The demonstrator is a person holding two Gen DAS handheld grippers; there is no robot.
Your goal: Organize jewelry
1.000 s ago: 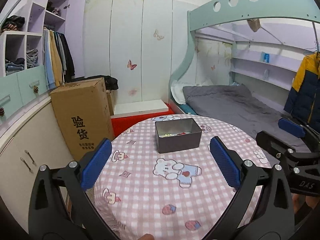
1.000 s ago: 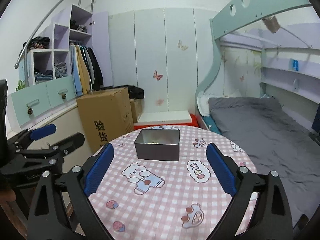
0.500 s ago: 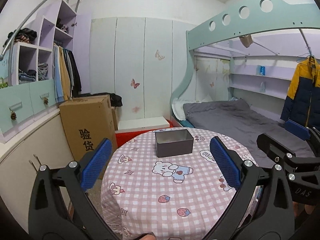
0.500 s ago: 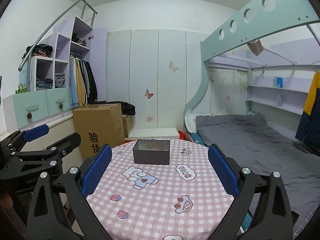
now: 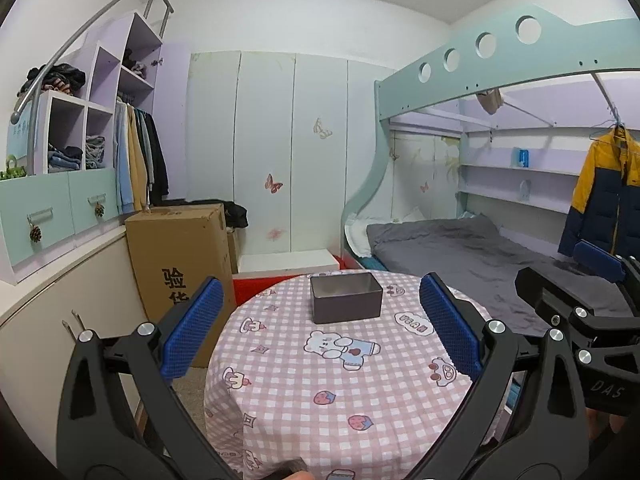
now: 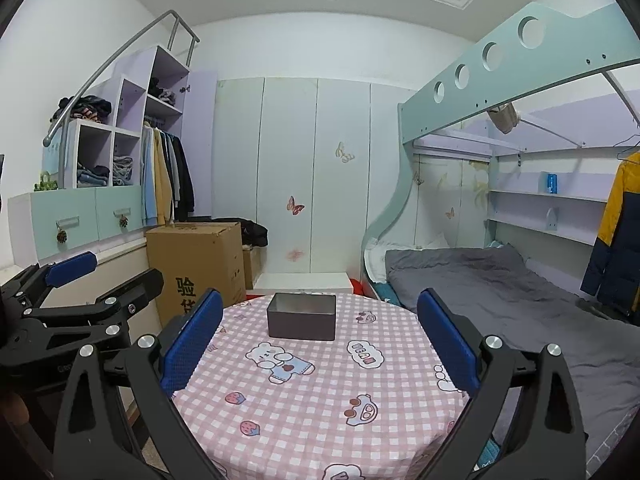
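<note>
Bedroom clutter rings a round worktop under a pink checked cloth with cartoon prints, and everything here can be placed relative to the grey tin standing on its far half. On the near side of that tin, the left claw hangs with its blue pads spread wide and nothing between them, well short of the tin and framing it from a distance. The right claw is likewise spread and empty, also on the near side of the tin, the two tools side by side at similar height. Held back and level like this, both seem to be at rest or squaring up to the tin, not reaching into it. The tin is open-topped and sits clear of the edge, presumably so that small pieces can be dropped or lifted from above; from this low angle its inside is mostly hidden, so I cannot tell whether any jewelry lies in it, and none shows on the cloth. Left of the tin, off the worktop, stands a cardboard box with printed characters. Right of the tin and behind it runs a bunk bed with a grey cover.
</note>
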